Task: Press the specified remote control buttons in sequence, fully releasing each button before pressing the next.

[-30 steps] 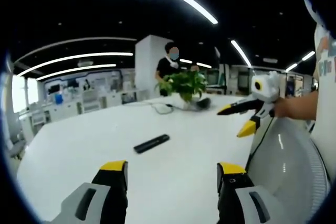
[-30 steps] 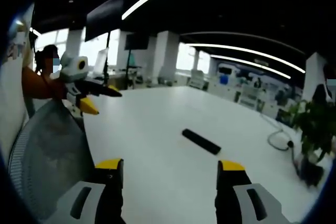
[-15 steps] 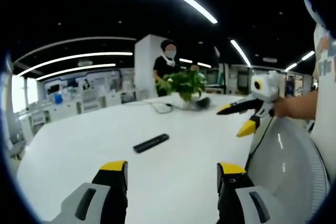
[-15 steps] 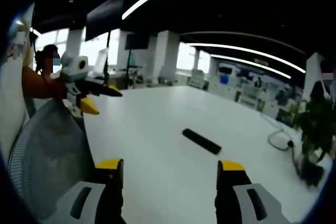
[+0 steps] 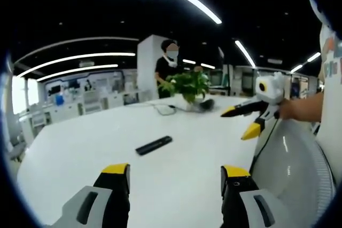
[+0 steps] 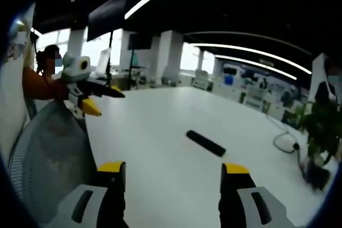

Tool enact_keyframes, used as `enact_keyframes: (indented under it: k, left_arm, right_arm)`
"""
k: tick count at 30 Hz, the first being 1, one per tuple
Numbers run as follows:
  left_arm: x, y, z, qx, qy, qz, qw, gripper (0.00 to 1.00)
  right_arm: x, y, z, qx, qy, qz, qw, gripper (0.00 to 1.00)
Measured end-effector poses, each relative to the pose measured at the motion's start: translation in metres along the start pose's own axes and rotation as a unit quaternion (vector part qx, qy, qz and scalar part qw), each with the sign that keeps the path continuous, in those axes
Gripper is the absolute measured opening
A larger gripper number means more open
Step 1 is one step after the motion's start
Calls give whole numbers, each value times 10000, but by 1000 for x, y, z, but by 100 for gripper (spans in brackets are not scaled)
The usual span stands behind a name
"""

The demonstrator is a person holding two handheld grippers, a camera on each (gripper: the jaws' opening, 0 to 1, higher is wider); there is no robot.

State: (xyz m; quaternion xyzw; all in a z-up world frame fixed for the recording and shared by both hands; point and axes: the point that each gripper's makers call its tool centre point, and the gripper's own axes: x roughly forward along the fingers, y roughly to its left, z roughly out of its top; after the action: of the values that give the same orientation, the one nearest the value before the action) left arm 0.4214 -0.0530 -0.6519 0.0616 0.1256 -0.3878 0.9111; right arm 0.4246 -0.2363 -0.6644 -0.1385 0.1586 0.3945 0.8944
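Jaws first: our left gripper stands wide open and empty, and so does our right gripper, both held low over the near edge of the white table. Ahead of them the black remote control lies flat on the bare tabletop, well apart from either gripper. Its long axis runs slantwise across our line of approach, and neither gripper looks clearly nearer. Beyond it, a potted plant sits at the far edge.
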Motion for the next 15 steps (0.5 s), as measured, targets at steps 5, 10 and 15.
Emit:
enact_keyframes:
  k: [5,10,15]
  left_arm:
    - [0,0,0,3,-5,8,10000,71]
    - [0,-1,0,6,-1,7,10000,71]
    - [0,-1,0,15,8,3,10000,71]
  right_arm:
    - [0,0,0,-6,0,-4,10000,71]
    - [0,0,0,-12,-3,-8,10000,71]
    - [0,0,0,0,-9,-14,10000,71]
